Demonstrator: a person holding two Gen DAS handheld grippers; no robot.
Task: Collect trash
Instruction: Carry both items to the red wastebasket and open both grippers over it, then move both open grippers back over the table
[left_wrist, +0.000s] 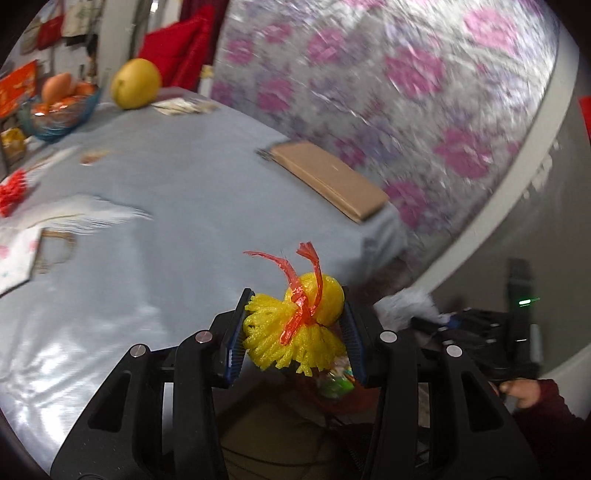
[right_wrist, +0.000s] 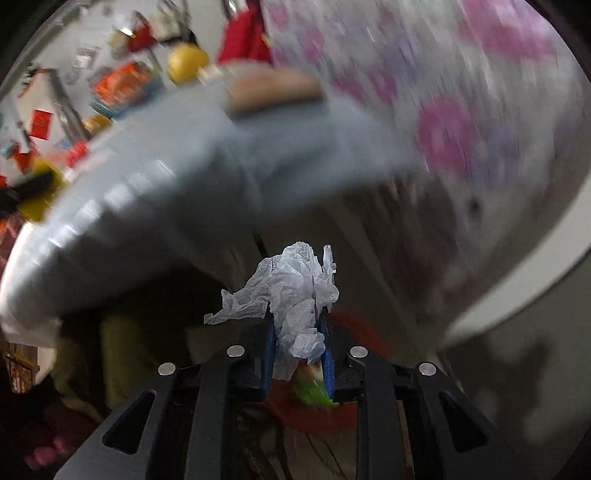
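- Past the near edge of the grey-clothed table (left_wrist: 155, 229), both grippers carry trash out over the floor. The left gripper (left_wrist: 295, 328) pinches a yellow foam fruit net (left_wrist: 291, 332), tied with a red plastic strip (left_wrist: 299, 306), between its blue pads. The right gripper (right_wrist: 299, 339) has its fingers nearly pressed together on a crumpled white tissue (right_wrist: 291, 295).
- Below both loads sits what looks like a red-rimmed bin (right_wrist: 351, 325) with colourful wrappers inside, so the step in hand is probably the drop.
- Risk: the tissue is light and only its lower part lies between the pads. Let go off-centre or while swinging, it could drift and land outside the rim.
- Risk: the foam net is springy and its frayed fringe could cling to a ridged pad, so it may hang on one finger instead of falling.
- Risk: the two grippers are close together over the same opening and could knock each other.
- Hard to make out: both views are smeared by motion. The bin is mostly hidden behind the gripper bodies and the trash, so its full rim and how full it is cannot be judged.
- The person's hand (left_wrist: 517, 391) and dark red sleeve show only at the frame's edge.
- Left on the table: a paper piece (left_wrist: 92, 214) and a flat brown parcel (left_wrist: 328, 181), blurred; whether they are trash I cannot tell.
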